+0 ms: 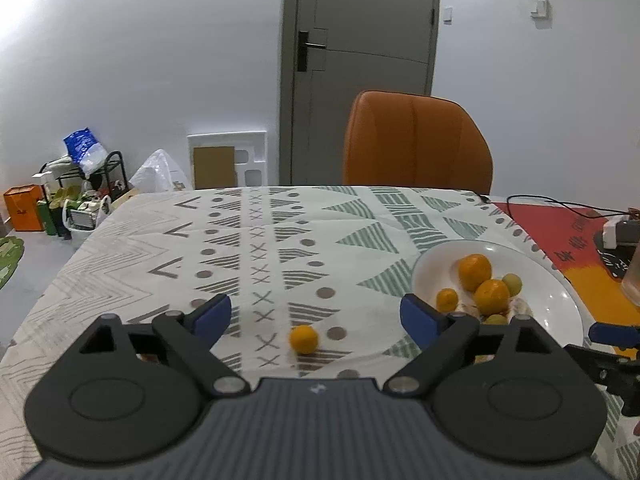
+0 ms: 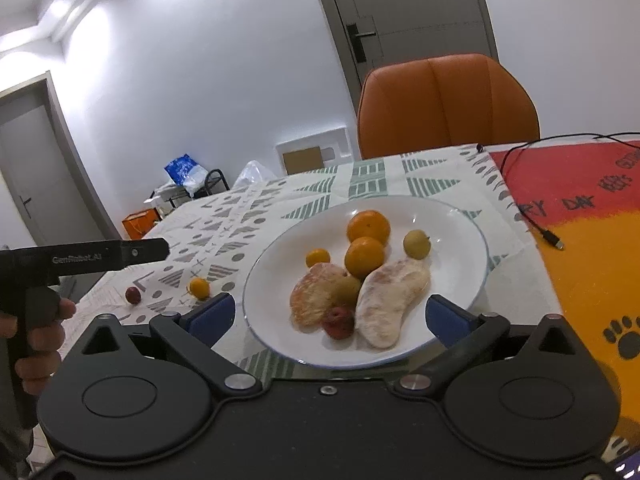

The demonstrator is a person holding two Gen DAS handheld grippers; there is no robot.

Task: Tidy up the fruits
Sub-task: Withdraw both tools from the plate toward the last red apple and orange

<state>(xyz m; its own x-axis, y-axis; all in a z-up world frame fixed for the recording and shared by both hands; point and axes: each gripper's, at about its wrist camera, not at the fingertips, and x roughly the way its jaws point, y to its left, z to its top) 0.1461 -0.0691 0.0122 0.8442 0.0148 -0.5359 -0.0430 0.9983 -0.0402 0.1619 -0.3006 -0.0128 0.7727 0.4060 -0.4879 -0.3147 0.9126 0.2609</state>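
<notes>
A: On the patterned tabletop [image 2: 280, 200], a white plate [image 2: 460, 240] sits right of centre, holding two oranges [image 2: 368, 226], a small kumquat [image 2: 318, 257], two green fruits [image 2: 417, 244], a red fruit [image 2: 339, 322] and two peeled pale segments [image 2: 390, 304].

B: And the right gripper [image 2: 338, 316]?

A: It hangs over the plate's near rim, its blue fingers [image 2: 212, 316] spread wide with nothing between them but the plate below.

B: Anything still off the plate?

A: A loose kumquat [image 1: 304, 339] lies on the cloth left of the plate, and a small red fruit [image 2: 133, 295] sits further left. The left gripper [image 1: 316, 316] faces that kumquat, its fingers [image 1: 212, 316] wide apart and touching nothing.

B: Who holds it?

A: A hand [image 2: 40, 340] wraps the left gripper's handle at the near left edge. An orange chair [image 1: 416, 146] stands at the far side.
</notes>
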